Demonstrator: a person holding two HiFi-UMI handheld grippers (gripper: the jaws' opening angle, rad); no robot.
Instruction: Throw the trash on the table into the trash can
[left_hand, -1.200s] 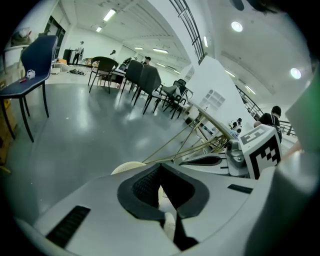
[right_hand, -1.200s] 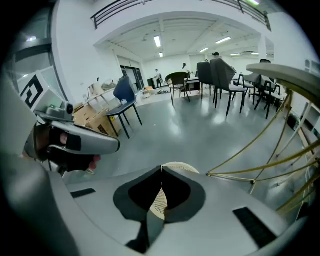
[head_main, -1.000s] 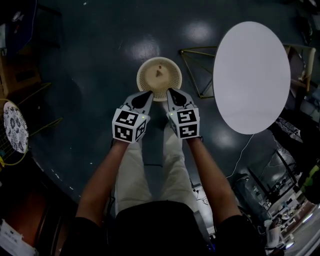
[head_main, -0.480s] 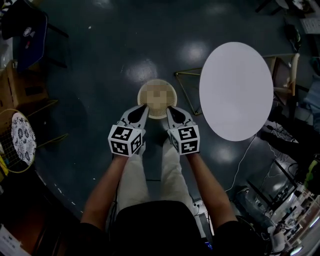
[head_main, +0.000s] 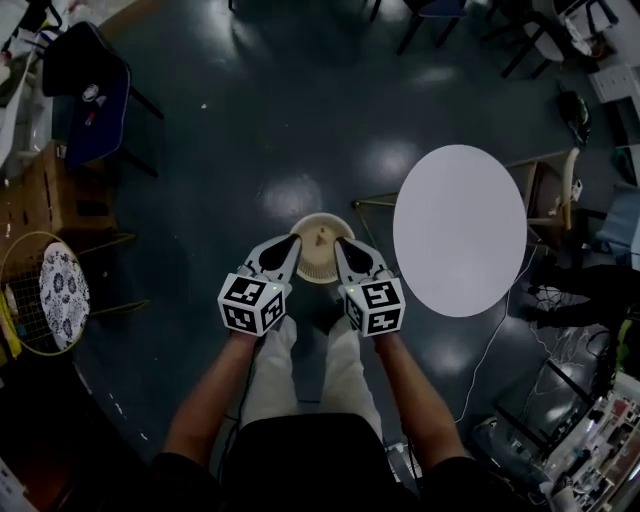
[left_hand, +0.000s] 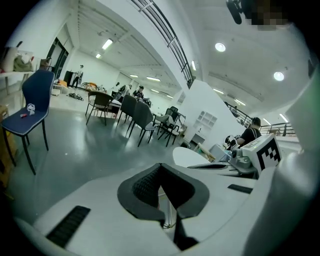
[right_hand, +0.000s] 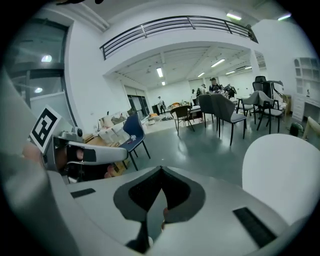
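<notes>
A beige woven trash can (head_main: 322, 250) stands on the dark floor just ahead of my two grippers, with a small scrap (head_main: 320, 238) lying inside it. To its right is the round white table (head_main: 460, 230), which also shows in the left gripper view (left_hand: 192, 156) and the right gripper view (right_hand: 280, 170). My left gripper (head_main: 291, 244) points at the can's left rim and my right gripper (head_main: 341, 244) at its right rim. Both are held side by side above the person's legs. In each gripper view the jaws (left_hand: 160, 167) (right_hand: 161, 170) are shut with nothing between them.
A blue chair (head_main: 95, 95) and a cardboard box (head_main: 50, 190) stand at the far left, with a round patterned stool in a wire ring (head_main: 55, 285) below them. A gold wire frame (head_main: 375, 205) sits between can and table. A wooden chair (head_main: 550, 195) and a floor cable (head_main: 495, 320) lie to the right.
The head view has drawn back and tilted up, so the can and table look smaller and more floor shows. Both grippers stay shut and side by side before the can.
</notes>
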